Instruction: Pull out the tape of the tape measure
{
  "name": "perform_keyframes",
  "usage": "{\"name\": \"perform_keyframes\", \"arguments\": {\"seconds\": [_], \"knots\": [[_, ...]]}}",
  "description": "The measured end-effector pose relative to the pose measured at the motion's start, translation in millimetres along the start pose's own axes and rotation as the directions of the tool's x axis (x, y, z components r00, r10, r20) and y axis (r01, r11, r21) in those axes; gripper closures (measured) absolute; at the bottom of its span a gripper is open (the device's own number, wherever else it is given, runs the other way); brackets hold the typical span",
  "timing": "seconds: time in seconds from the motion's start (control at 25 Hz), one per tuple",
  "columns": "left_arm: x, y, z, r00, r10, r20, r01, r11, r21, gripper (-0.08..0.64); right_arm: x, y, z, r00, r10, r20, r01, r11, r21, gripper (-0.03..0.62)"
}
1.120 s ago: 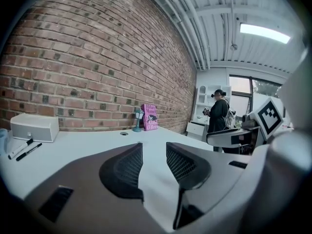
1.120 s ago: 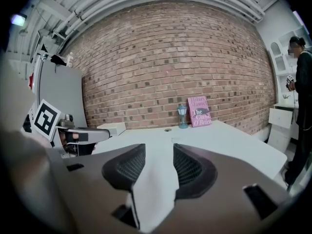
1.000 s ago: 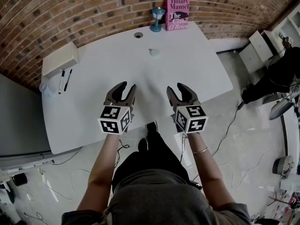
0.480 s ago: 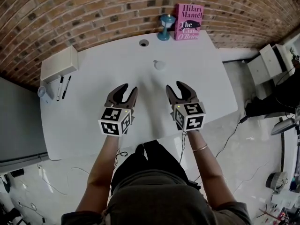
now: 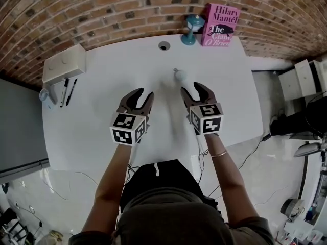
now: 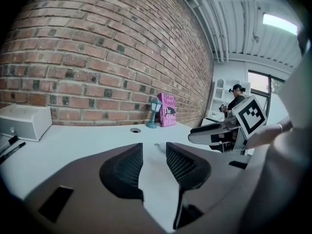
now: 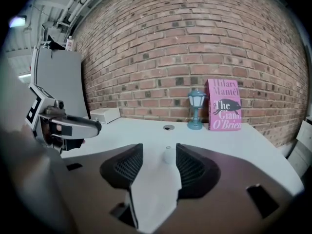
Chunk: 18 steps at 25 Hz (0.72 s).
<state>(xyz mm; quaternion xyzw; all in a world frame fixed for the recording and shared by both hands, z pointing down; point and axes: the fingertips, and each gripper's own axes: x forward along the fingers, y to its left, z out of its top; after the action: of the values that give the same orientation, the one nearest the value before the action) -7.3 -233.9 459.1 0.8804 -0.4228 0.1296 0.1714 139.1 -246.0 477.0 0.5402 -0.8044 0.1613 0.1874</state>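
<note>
Head view: box (image 5: 64, 64), tape measure (image 5: 180, 75) apart

a pink book (image 5: 220, 18) and blue lantern (image 5: 193, 29) stand by the brick wall (image 5: 102, 9). a white box (image 5: 64, 64) and two pens (image 5: 64, 92) sit at the table's (image 5: 92, 131) left.

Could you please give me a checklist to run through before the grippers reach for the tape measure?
1. Tape measure lies free on the table: ok.
2. Right gripper jaws apart, just been opening, nothing between them: ok.
3. Left gripper jaws apart, empty: ok.
4. Right gripper aimed at the tape measure: ok.
5. Tape tab facing a gripper: cannot tell.
</note>
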Motion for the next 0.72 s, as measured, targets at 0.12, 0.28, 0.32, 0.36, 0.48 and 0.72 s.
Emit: {"name": "perform_keyframes", "arguments": {"seconds": [0.12,0.28,0.32,0.36,0.48,0.72], "knots": [[9,2,-2,1.000,0.005,-0.010,-0.005,1.000,-0.013,0.419,16,-5,-4,0.999,0.018,-0.027,-0.018,1.000,-0.007,0.382],[17,5,-6,1.000,0.015,-0.022,-0.016,0.999,-0.032,0.419,36,-10,-10,0.997,0.046,-0.058,-0.046,0.999,0.001,0.368],[19,6,-6,1.000,0.019,-0.024,-0.020,0.999,-0.036,0.419,40,-11,-12,0.997,0.052,-0.064,-0.052,0.999,0.003,0.364],[21,7,-7,0.999,0.022,-0.026,-0.023,0.999,-0.039,0.419,45,-13,-14,0.996,0.056,-0.072,-0.056,0.998,0.004,0.360],[27,10,-8,0.999,0.032,-0.035,-0.033,0.998,-0.050,0.419,60,-19,-20,0.993,0.062,-0.105,-0.062,0.998,0.000,0.344],[34,17,-13,0.997,0.051,-0.050,-0.054,0.996,-0.068,0.419,85,-28,-27,0.985,0.064,-0.158,-0.067,0.998,-0.010,0.330]]}}
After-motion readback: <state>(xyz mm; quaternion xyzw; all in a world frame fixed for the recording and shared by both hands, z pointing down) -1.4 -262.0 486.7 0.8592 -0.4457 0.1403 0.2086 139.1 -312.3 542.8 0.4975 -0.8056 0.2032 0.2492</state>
